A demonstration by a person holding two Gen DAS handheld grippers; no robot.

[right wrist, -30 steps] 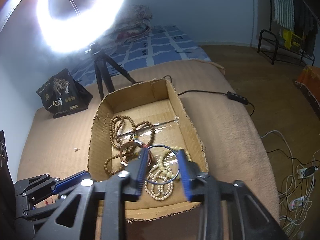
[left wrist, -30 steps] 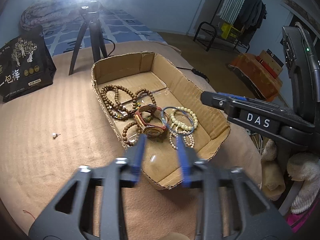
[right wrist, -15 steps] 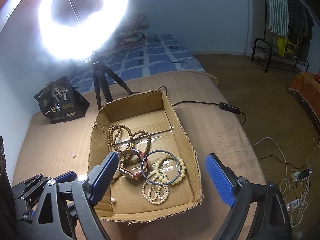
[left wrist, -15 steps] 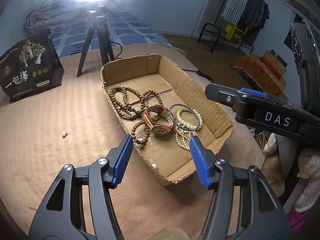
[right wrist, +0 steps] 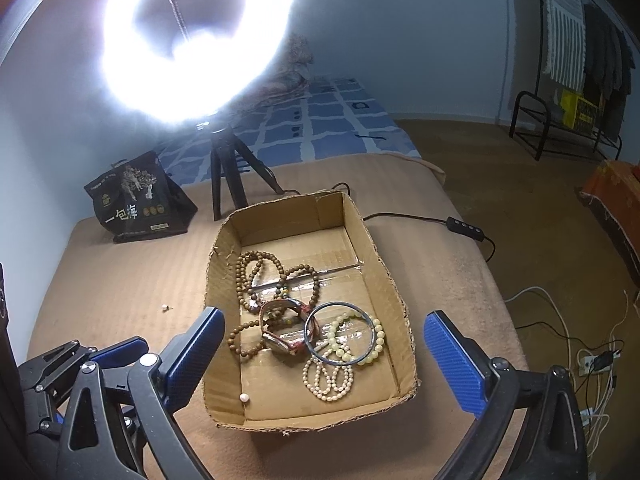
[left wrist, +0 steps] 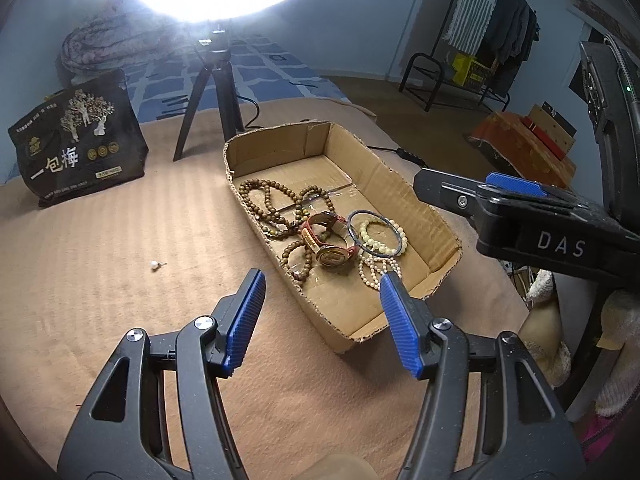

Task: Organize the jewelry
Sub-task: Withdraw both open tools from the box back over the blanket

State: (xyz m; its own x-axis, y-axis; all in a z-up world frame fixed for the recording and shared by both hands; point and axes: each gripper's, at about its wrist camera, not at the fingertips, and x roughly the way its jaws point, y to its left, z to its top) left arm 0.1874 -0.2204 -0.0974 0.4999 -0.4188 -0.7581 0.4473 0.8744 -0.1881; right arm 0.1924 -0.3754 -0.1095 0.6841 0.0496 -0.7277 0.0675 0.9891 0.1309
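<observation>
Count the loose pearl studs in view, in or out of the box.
2. One pearl stud lies inside the cardboard box, at its near left corner. The other pearl stud lies outside on the tan blanket, left of the box. More could hide under the jewelry.

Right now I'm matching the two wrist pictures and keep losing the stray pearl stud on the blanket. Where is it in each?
Left wrist view: the pearl stud lies left of centre on the tan blanket, left of the cardboard box.
Right wrist view: it sits at left, again left of the box.
Shared landmark: the black bag beyond it.
</observation>
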